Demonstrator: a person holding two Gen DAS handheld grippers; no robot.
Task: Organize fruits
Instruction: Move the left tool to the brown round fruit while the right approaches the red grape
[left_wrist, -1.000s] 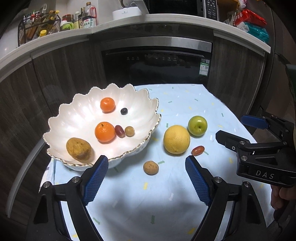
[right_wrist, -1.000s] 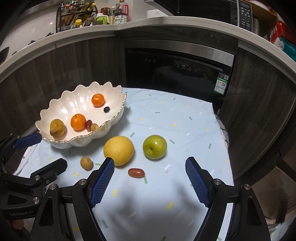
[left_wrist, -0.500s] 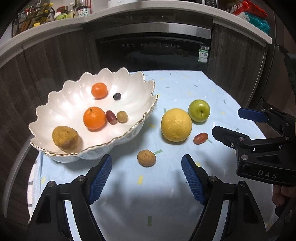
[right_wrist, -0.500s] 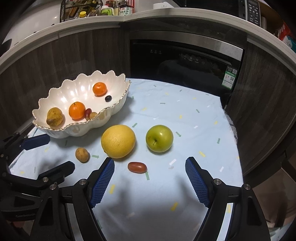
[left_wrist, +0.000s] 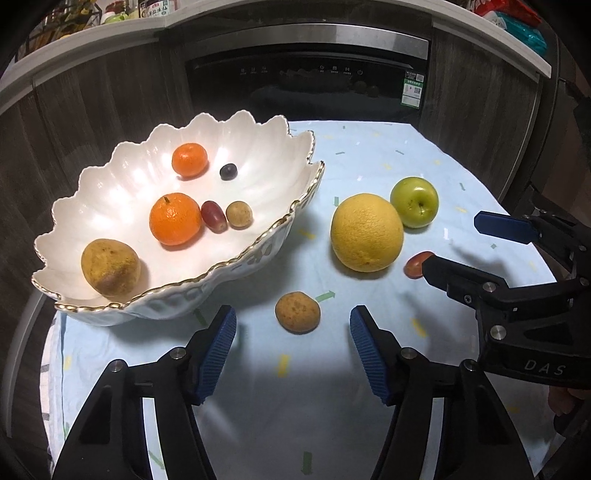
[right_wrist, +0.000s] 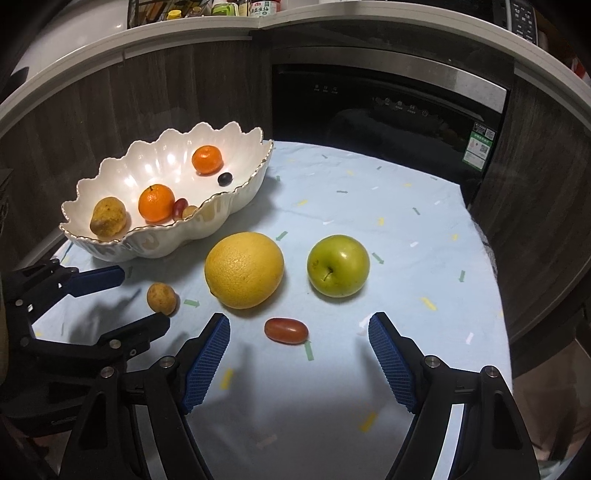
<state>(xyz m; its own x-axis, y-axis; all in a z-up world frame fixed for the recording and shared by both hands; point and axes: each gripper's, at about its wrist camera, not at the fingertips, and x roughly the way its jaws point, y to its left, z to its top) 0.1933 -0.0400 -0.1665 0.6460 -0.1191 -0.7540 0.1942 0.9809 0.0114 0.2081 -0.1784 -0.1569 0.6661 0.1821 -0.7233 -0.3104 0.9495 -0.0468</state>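
- Since a second ago both grippers have sunk toward the tablecloth (left_wrist: 369, 155), so the fruit looms larger; the left gripper (left_wrist: 293, 325) has just been closing its jaws, with the small brown fruit (left_wrist: 297, 312) lying just ahead of the gap and untouched.
- The right gripper (right_wrist: 299, 332) stands wide, pads clear, the glossy red oblong tomato (right_wrist: 286, 331) on the cloth just ahead of its tips.
- Both grippers tilt steeply down; their black fingers end in ribbed blue pads (left_wrist: 218, 350).
- The scalloped white bowl (left_wrist: 110, 173), glazed and gold-rimmed, sits at the left of the cloth, holding two dimpled oranges (left_wrist: 175, 218), a rough brown pear-like fruit (left_wrist: 110, 266), a red grape (left_wrist: 213, 216), a dark grape (left_wrist: 228, 171) and a small tan ball (left_wrist: 239, 214).
- On the pale blue, confetti-printed cloth, outside the bowl, lie a pitted yellow grapefruit (right_wrist: 243, 270) and, beside it, a smooth green apple (right_wrist: 338, 266), apart from each other.
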